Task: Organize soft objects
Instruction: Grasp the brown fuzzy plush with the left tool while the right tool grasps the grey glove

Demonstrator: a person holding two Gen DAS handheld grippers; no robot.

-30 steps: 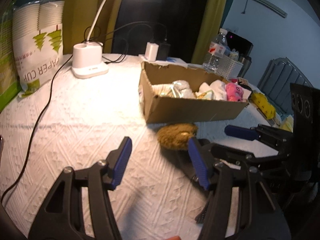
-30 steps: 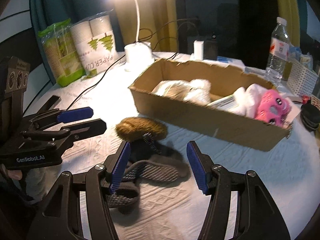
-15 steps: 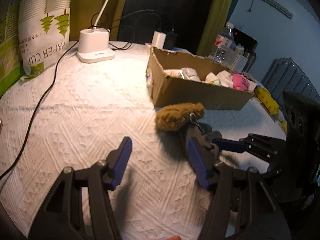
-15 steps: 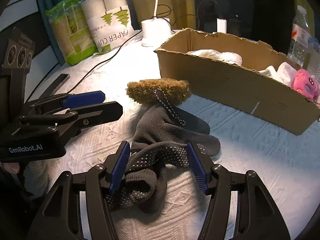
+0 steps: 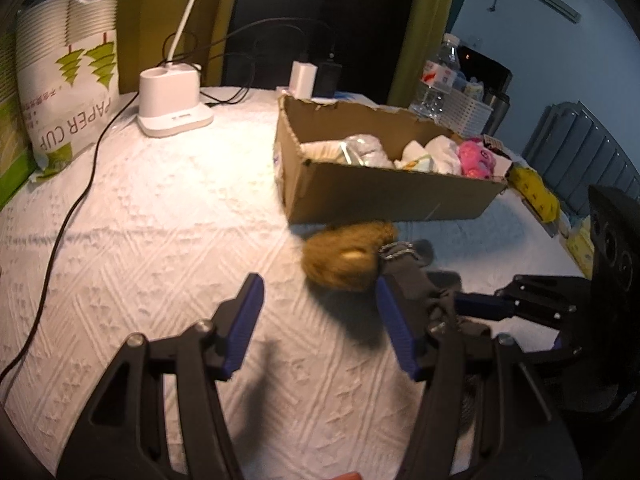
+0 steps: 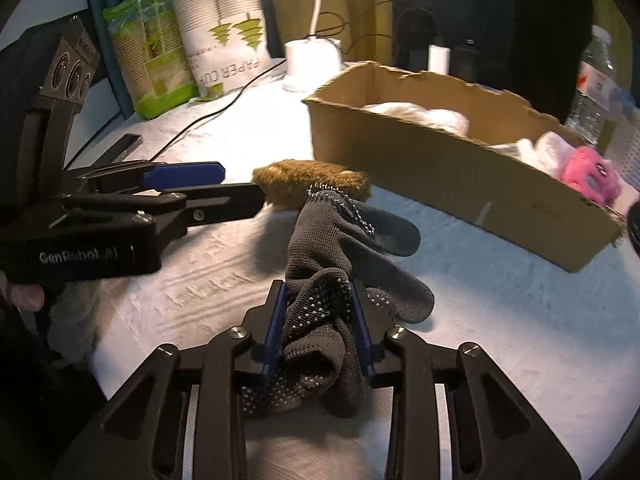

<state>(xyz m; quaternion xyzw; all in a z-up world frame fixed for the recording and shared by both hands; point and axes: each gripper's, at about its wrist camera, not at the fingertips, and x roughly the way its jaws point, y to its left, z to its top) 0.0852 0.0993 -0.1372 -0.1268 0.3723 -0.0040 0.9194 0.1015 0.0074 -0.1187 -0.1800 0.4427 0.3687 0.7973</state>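
Observation:
My right gripper [image 6: 318,312] is shut on the grey dotted gloves [image 6: 320,300], which lie on the white cloth. A brown furry toy [image 6: 312,189] with a bead chain lies just beyond them, in front of the cardboard box [image 6: 452,168]. The box holds white soft items and a pink plush [image 6: 588,172]. My left gripper [image 5: 318,328] is open and empty, just short of the brown toy [image 5: 344,256]. It also shows in the right wrist view [image 6: 224,184]. The box [image 5: 384,196] stands behind the toy.
A white lamp base [image 5: 172,108] and its black cable [image 5: 68,216] are at the far left. A paper cup pack [image 5: 68,76] stands at the left edge. A water bottle [image 5: 438,80] and white basket [image 5: 468,108] stand behind the box. A yellow item [image 5: 536,194] lies to the right.
My right gripper has moved forward and closed on the grey gloves. My left gripper has come closer to the brown toy and stayed open.

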